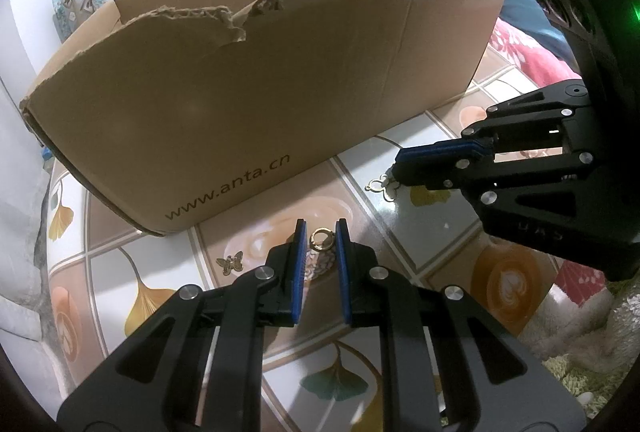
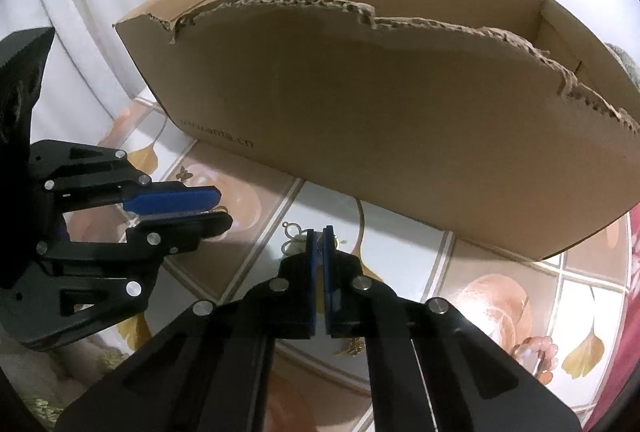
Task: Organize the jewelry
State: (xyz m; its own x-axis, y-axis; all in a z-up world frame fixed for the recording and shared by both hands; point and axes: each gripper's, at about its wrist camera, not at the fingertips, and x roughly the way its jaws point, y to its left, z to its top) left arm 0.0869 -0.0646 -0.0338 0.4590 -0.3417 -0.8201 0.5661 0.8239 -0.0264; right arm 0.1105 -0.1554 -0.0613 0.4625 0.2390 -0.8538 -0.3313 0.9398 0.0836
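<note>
Left tongs (image 1: 321, 232): blue pads clenched on a gold ring (image 1: 319, 240), held just above the desk (image 1: 360, 184). Right tongs (image 2: 319, 238): clamped shut on a gold butterfly pendant (image 2: 294, 232) lying on the desk. Beyond both, a torn cardboard box (image 1: 248, 104) stands on the desk.

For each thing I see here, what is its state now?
cardboard box: open on top, near edge torn
gold ring: held between left tool pads
pale butterfly charm: pinched by the shut right tool
gold butterfly charm: flat on the table, untouched
</note>
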